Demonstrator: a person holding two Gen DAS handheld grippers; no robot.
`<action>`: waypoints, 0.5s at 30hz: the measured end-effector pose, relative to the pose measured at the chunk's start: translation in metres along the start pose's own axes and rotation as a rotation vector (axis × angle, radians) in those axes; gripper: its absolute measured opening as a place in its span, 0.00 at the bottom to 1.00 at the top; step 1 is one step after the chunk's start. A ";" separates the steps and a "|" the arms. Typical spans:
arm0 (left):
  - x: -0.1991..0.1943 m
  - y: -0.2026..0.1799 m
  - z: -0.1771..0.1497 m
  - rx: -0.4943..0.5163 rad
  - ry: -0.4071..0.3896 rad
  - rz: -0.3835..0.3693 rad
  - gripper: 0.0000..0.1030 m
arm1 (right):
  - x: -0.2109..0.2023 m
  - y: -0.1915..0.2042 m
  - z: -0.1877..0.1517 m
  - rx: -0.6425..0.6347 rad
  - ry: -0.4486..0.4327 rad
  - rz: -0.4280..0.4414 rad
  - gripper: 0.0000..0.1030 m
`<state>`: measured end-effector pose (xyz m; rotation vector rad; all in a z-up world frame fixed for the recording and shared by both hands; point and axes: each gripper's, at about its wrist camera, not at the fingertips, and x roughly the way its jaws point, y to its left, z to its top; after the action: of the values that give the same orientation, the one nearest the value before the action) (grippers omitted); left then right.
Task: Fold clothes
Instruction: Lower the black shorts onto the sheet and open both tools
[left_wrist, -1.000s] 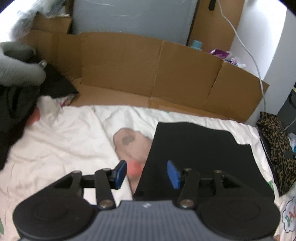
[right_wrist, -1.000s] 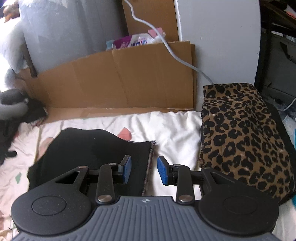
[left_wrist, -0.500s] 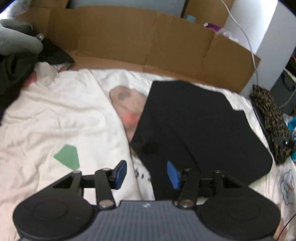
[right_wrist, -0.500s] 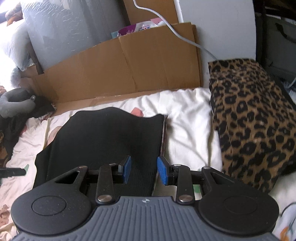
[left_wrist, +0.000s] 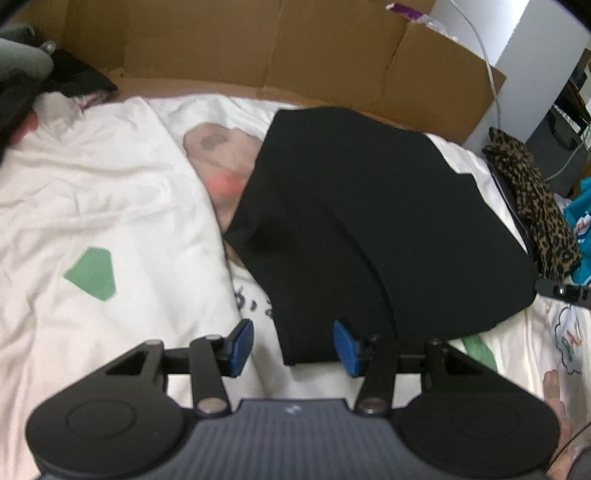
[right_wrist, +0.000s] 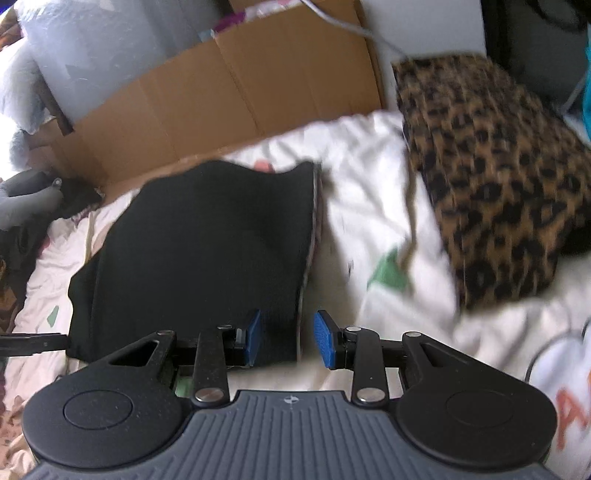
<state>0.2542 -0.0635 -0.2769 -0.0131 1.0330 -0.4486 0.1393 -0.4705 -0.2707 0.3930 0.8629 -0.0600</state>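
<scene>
A black garment (left_wrist: 369, 229) lies flat on a white printed bedsheet (left_wrist: 96, 192). In the left wrist view my left gripper (left_wrist: 293, 347) hovers over the garment's near left corner, jaws apart, and the corner shows between the blue pads without being pinched. In the right wrist view the same black garment (right_wrist: 207, 243) spreads ahead. My right gripper (right_wrist: 286, 339) is at its near right corner, open, with the garment's edge showing in the gap. The tip of the other gripper (left_wrist: 561, 291) shows at the left view's right edge.
A folded leopard-print cloth (right_wrist: 491, 177) lies on the bed to the right of the garment. Cardboard panels (left_wrist: 295, 59) line the far edge of the bed. A grey and black heap (right_wrist: 26, 206) sits at the far left. A white cable (left_wrist: 491, 74) hangs along the wall.
Both grippers have come down and tilted toward the bed, closing in on the black garment's near corners. The garment lies as before, and both jaw gaps look unchanged.
</scene>
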 end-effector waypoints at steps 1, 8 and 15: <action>0.002 -0.001 -0.002 0.003 0.007 -0.002 0.50 | 0.000 -0.001 -0.004 0.003 0.003 0.002 0.37; 0.008 -0.001 -0.008 0.002 0.019 -0.014 0.50 | 0.003 -0.007 -0.013 0.030 0.002 0.032 0.37; 0.012 0.001 -0.008 -0.022 0.011 -0.038 0.43 | 0.011 -0.005 -0.016 0.041 0.018 0.064 0.37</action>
<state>0.2535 -0.0652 -0.2912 -0.0505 1.0505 -0.4723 0.1341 -0.4685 -0.2900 0.4603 0.8668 -0.0151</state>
